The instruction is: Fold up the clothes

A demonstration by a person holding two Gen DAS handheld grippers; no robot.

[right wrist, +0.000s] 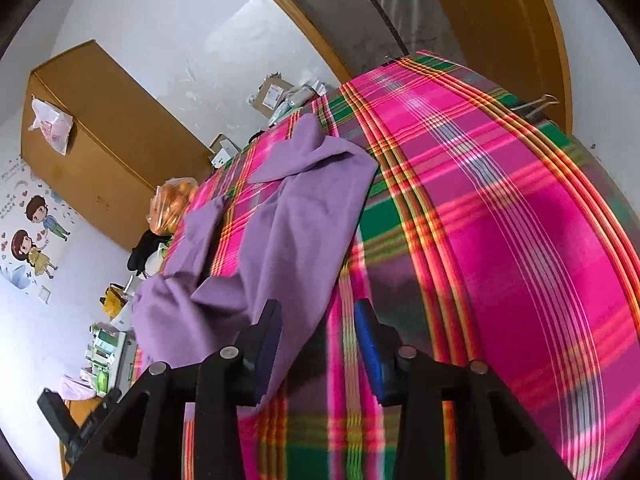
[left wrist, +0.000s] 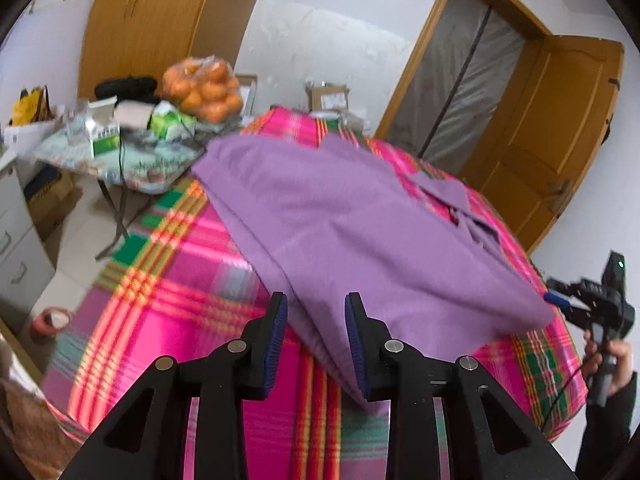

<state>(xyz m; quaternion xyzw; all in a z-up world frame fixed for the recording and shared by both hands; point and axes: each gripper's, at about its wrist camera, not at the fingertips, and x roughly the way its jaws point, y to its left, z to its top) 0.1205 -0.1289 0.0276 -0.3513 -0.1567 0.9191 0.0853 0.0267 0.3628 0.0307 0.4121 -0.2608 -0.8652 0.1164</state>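
A purple garment (left wrist: 340, 220) lies partly folded on a table under a pink, green and orange plaid cover (left wrist: 160, 300). My left gripper (left wrist: 316, 336) hovers open over the garment's near folded edge, and purple cloth shows in the gap without either pad pressing on it. The other gripper (left wrist: 592, 308) is at the right edge of this view, in a person's hand. In the right wrist view the garment (right wrist: 296, 232) is rumpled, with a sleeve spread out. My right gripper (right wrist: 318, 340) is open, its left finger (right wrist: 268, 344) against the garment's edge and the plaid cover (right wrist: 500, 220) below.
A low side table (left wrist: 120, 160) to the left holds boxes and a bag of oranges (left wrist: 204, 88). A wooden wardrobe (left wrist: 152, 20) and an open door (left wrist: 560, 120) stand behind. Cardboard boxes (left wrist: 328, 98) sit past the far edge. A binder clip (right wrist: 536, 106) grips the cover's edge.
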